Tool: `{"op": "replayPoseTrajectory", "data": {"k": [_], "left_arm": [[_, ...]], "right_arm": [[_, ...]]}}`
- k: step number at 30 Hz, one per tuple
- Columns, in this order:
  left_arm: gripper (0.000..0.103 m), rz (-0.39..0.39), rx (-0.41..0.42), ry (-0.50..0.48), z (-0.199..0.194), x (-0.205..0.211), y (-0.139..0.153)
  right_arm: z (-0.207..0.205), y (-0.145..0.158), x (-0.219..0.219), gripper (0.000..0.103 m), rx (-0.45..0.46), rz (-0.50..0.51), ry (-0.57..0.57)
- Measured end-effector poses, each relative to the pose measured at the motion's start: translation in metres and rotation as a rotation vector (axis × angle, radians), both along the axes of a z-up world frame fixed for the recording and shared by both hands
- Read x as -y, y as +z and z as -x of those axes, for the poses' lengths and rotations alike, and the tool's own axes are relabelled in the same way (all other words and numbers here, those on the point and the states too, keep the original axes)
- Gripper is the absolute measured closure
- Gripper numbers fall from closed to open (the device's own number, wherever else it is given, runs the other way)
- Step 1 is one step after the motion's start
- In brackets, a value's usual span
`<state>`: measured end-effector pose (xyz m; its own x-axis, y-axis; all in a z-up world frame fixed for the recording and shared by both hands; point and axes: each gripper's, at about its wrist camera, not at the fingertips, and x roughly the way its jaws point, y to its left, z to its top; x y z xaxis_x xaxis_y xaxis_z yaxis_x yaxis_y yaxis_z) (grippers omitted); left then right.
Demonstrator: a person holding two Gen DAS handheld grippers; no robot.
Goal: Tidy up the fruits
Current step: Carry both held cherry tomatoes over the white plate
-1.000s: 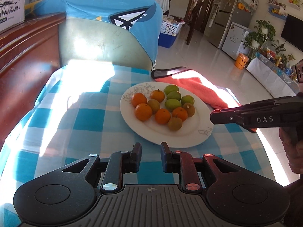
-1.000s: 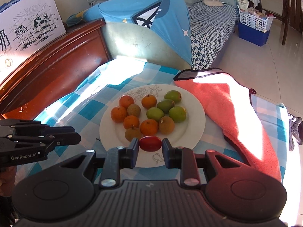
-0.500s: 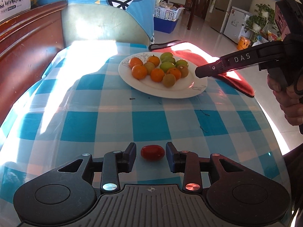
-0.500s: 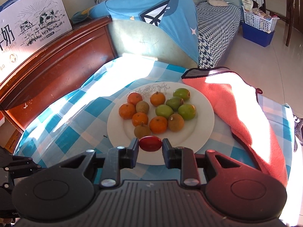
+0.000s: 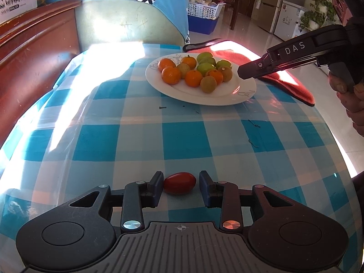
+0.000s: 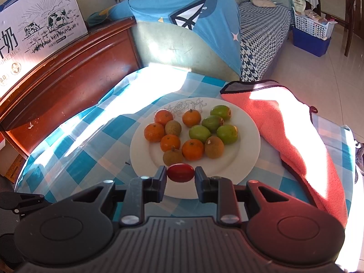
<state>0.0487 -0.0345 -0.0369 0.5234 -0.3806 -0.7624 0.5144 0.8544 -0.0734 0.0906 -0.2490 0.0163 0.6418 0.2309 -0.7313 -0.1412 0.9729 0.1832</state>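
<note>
My left gripper [image 5: 181, 183] hangs low over the near part of the checked tablecloth [image 5: 186, 140], and a small red tomato [image 5: 179, 183] lies on the cloth between its jaws. The jaws are released, not clamped: the left pad is at the tomato's skin, and on the right side I see a thin gap. A second ago this gripper was almost closed, empty, and pointing close at the white plate [image 5: 227, 99]. Since then it has pulled back toward the near edge, come down, and widened around this tomato, so the plate is now well apart from it.

My right gripper [image 6: 180, 174] has not changed. It stays clenched on the other red tomato [image 6: 180, 173], which it holds just above the near rim of the plate, in front of a brown fruit [image 6: 173, 157].

On the plate the fruits lie in groups: oranges [image 6: 154, 132] to the left, green fruits [image 6: 200, 133] to the right, brown ones among them. A pink towel [image 6: 284, 122] lies beside the plate on the right.

I judge that the plate is nearly complete and the two tomatoes are what remains. The left pick is prepared but not yet done; I think the jaws must close gently, because a tomato is soft and can roll away
</note>
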Motion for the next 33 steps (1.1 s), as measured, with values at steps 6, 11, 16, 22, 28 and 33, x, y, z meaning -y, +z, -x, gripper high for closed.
{"op": "replayPoseTrajectory", "data": {"k": [6,11,16,22,28,33], "left_arm": [[0.075,0.026,-0.003,0.012,0.000,0.000,0.002],[0.075,0.039,0.011,0.028,-0.003,0.000,0.005],[0.075,0.073,0.024,0.051,-0.009,-0.002,0.012],[0.075,0.127,0.047,0.080,-0.033,0.004,0.027],[0.075,0.122,0.091,0.041,-0.061,0.023,0.036],[0.075,0.117,0.106,0.020,-0.087,0.038,0.037]], "right_arm": [[-0.001,0.000,0.002,0.076,0.001,-0.004,-0.008],[-0.002,0.000,0.003,0.076,0.002,-0.009,-0.012],[-0.002,0.002,0.005,0.076,0.004,-0.016,-0.018],[-0.005,0.005,0.013,0.076,0.003,-0.071,-0.044],[-0.008,0.003,0.017,0.076,-0.005,-0.100,-0.055],[-0.012,-0.001,0.014,0.076,-0.015,-0.101,-0.050]]}}
